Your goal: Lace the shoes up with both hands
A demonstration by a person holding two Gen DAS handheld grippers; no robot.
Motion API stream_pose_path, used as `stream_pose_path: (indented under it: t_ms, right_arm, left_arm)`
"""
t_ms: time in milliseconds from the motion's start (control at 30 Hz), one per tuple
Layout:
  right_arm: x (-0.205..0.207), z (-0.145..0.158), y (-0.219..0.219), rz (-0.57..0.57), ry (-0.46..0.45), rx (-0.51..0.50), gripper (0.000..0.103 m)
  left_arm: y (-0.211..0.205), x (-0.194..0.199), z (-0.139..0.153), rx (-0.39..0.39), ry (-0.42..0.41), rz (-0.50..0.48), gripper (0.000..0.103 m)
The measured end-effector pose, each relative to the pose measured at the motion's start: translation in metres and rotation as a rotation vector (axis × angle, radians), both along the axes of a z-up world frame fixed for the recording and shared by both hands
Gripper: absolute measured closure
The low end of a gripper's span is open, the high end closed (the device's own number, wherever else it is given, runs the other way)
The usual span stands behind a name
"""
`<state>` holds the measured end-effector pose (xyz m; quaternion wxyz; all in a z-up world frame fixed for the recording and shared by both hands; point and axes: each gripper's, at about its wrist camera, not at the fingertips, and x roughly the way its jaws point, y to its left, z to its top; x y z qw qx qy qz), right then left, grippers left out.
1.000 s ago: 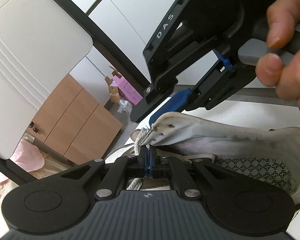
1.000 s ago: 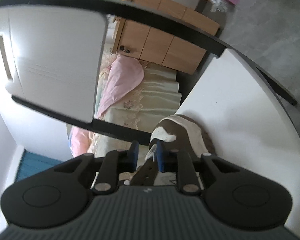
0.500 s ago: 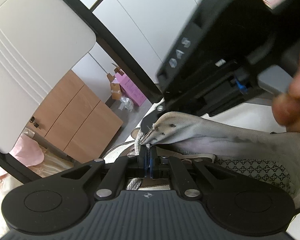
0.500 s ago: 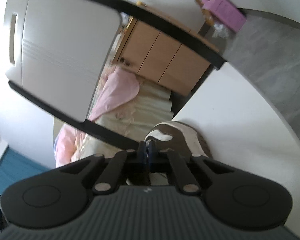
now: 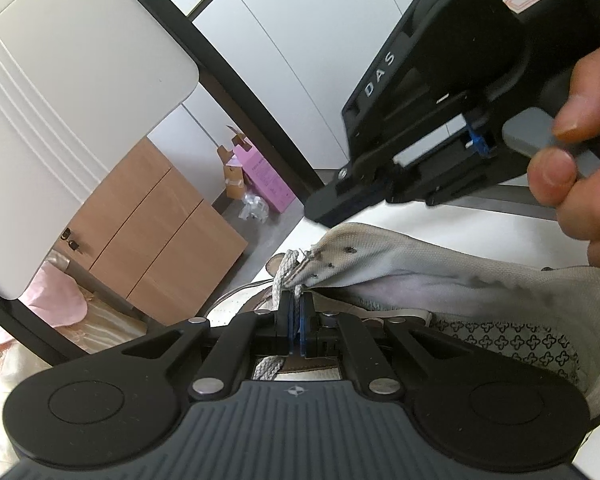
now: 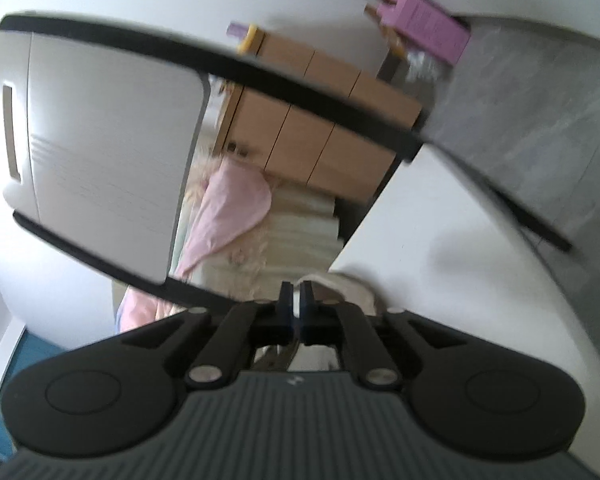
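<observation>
The grey sneaker (image 5: pixel 440 280) lies on the white desk (image 5: pixel 420 220) in the lower right of the left wrist view. Its long axis runs from the patterned lining at the right edge toward frame centre, the toe pointing away to the upper left. Its grey woven shoelace (image 5: pixel 284 268) rises at the eyelet edge and passes down between the pads of the left tool (image 5: pixel 296 312), which is pinched tight on it. The right tool (image 5: pixel 340 208) hovers just above the shoe in the upper right, gripped by a hand (image 5: pixel 580 152). In its own blurred view the right tool (image 6: pixel 296 300) shows a narrow slit, the jaws opening, nothing visibly between them; the shoe's toe (image 6: pixel 340 288) peeks just beyond. Behind: a white chair back (image 5: pixel 60 120), wooden cabinet (image 5: pixel 152 232), pink box (image 5: pixel 264 180) on the grey floor (image 6: pixel 540 100), and pink bedding (image 6: pixel 228 208).
</observation>
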<state>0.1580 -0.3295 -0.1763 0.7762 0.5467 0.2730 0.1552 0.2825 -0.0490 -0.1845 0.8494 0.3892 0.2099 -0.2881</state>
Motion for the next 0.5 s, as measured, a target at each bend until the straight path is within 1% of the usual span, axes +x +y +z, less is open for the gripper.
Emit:
stream_pose_path:
  t_ms: [67,167,267,400,500]
  right_arm:
    - [0.002,0.0,0.004,0.034,-0.017,0.007,0.095]
    - [0.004,-0.001,0.01,0.072,-0.013,-0.006,0.095]
    - [0.004,-0.002,0.012,0.085,-0.013,0.015,0.095]
    - [0.003,-0.002,0.016,0.089,-0.024,-0.002,0.096]
    - [0.0,0.0,0.019,0.074,-0.036,-0.028,0.1]
  left_arm:
    - [0.0,-0.005,0.004,-0.004,0.002,-0.003,0.1]
    - [-0.003,-0.008,0.006,-0.006,0.007,-0.005,0.1]
    - [-0.003,0.0,0.004,-0.003,0.005,-0.007,0.1]
    - [-0.004,0.003,0.002,0.0,0.004,-0.006,0.1]
    - [-0.012,-0.032,0.007,0.0,0.004,-0.002,0.1]
